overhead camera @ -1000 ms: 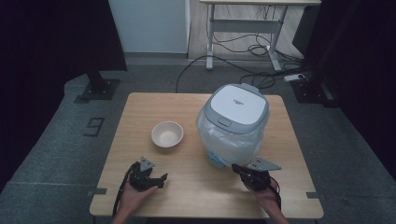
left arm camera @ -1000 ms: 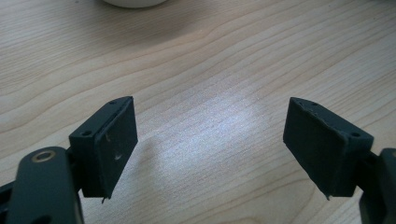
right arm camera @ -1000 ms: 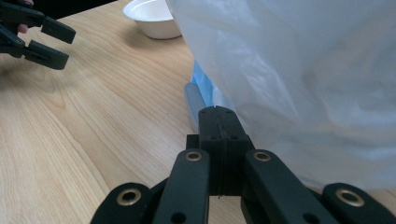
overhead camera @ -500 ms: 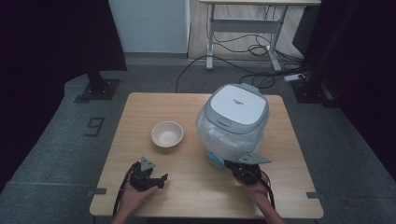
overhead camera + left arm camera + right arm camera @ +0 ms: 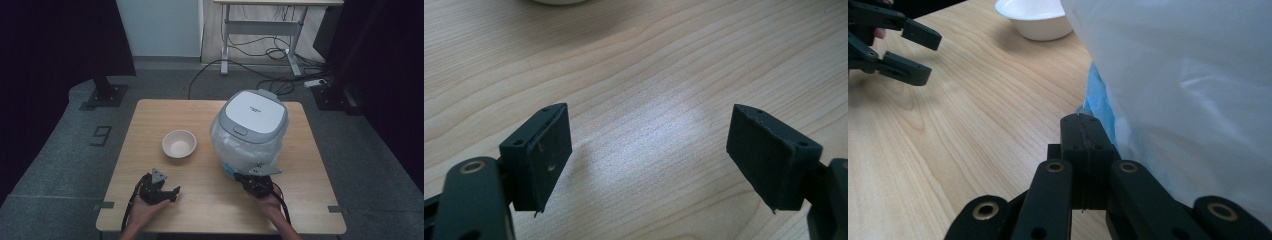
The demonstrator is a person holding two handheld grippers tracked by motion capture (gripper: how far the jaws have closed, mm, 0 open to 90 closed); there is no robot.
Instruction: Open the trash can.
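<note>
Wooden bench (image 5: 210, 200) | my right hand-held gripper (image 5: 1082, 120) closed, empty, nearing bagged cooker (image 5: 252, 132) | left hand-held gripper (image 5: 649, 150) open, idle | next: pinch bag.

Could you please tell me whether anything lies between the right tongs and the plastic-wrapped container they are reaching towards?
Nothing visible does. The right tongs, jaws shut, sit at the base of the large white-lidded container wrapped in clear plastic film; whether the tips touch the film cannot be told. The small white bowl and left tongs lie well aside.
</note>
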